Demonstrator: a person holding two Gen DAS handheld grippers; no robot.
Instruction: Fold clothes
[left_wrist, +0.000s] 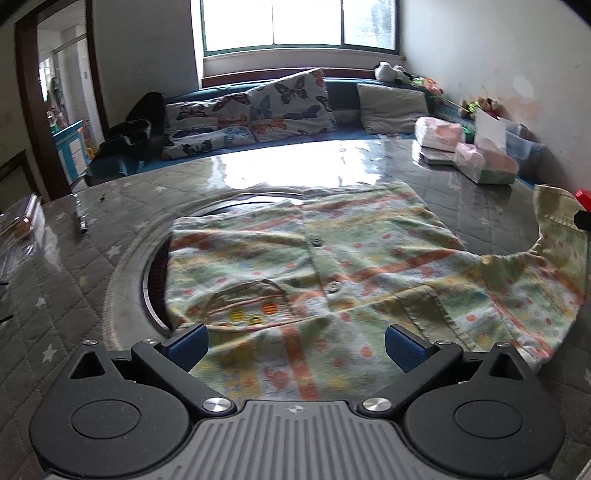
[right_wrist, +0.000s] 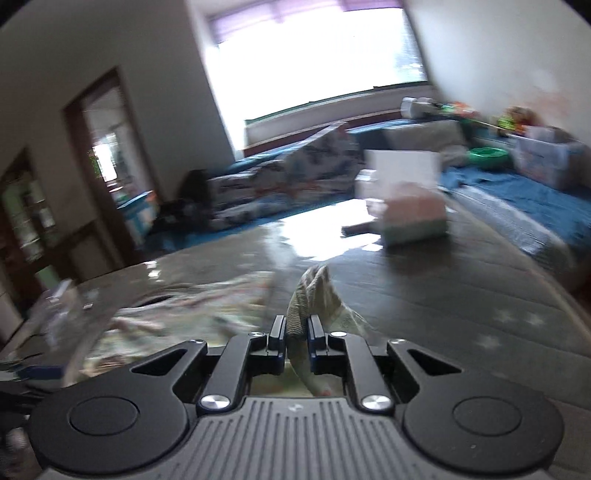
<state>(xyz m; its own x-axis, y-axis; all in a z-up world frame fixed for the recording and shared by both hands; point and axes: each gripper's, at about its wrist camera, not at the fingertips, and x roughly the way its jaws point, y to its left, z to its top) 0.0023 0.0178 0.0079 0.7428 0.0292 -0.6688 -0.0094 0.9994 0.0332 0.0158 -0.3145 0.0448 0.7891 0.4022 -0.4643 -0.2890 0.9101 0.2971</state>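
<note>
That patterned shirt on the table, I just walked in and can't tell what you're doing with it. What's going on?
A person with a gripper in each hand is folding the shirt, which lies spread on the quilted table. The right gripper has its fingers shut on one sleeve, lifted off the table at the shirt's right side. The left gripper hangs open over the near hem, holding nothing. No fold is finished yet.

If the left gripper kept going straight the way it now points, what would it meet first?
Most likely the patterned shirt: the open left gripper already sits over its near edge on the table. Height above it is unclear.
</note>
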